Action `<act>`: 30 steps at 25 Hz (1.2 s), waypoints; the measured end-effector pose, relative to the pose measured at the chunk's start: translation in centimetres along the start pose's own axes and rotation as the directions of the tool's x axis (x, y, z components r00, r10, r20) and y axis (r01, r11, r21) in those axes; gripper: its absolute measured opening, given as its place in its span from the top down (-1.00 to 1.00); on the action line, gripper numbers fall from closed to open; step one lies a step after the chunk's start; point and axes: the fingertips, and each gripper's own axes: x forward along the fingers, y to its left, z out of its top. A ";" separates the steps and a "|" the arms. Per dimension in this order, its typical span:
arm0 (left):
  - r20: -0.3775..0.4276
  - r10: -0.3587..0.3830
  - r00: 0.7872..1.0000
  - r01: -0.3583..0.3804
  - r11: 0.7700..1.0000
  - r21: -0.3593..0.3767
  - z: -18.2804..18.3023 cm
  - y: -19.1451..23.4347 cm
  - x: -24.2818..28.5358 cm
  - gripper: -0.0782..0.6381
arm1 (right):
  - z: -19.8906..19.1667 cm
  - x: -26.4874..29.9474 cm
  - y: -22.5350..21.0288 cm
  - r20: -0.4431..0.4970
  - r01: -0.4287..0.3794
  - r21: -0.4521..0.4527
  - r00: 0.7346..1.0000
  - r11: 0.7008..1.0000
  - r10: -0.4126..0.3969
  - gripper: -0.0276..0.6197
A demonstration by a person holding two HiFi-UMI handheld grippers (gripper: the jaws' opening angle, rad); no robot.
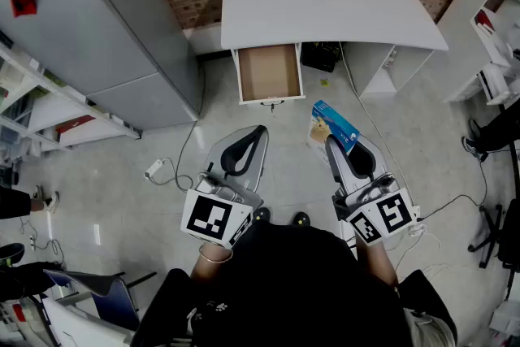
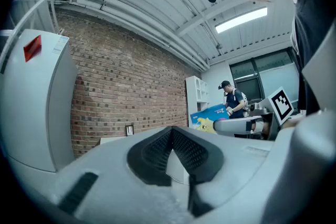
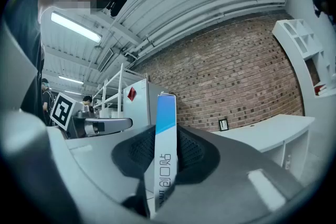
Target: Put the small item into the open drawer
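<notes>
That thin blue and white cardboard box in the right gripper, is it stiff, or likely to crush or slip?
The thin blue and white cardboard box is probably stiff: it stands straight between the right gripper's pads. It looks light, held near one end. Its smooth faces might slip.

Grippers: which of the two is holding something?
The right gripper: a blue-and-white box is clamped between its jaws. The left gripper has its jaws shut on nothing.
</notes>
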 end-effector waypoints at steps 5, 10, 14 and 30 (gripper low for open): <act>-0.003 0.004 1.000 -0.004 1.000 -0.005 -0.3 -0.2 0.1 0.79 | -0.2 -0.3 -0.4 0.009 0.003 0.029 1.000 1.000 -0.003 0.63; -0.004 0.011 1.000 -0.011 1.000 -0.010 -0.5 -0.5 0.3 0.79 | -0.2 -0.8 -0.9 0.013 0.013 0.023 1.000 1.000 -0.013 0.63; -0.006 0.004 1.000 -0.004 1.000 -0.016 -0.6 -1.1 0.9 0.79 | -0.1 -1.3 -1.6 0.022 0.026 0.029 0.999 0.999 -0.027 0.63; -0.023 -0.010 1.000 0.010 1.000 -0.017 -0.6 -5.2 4.5 0.79 | 0.8 -5.1 -6.2 0.037 0.061 0.031 0.997 0.998 -0.062 0.63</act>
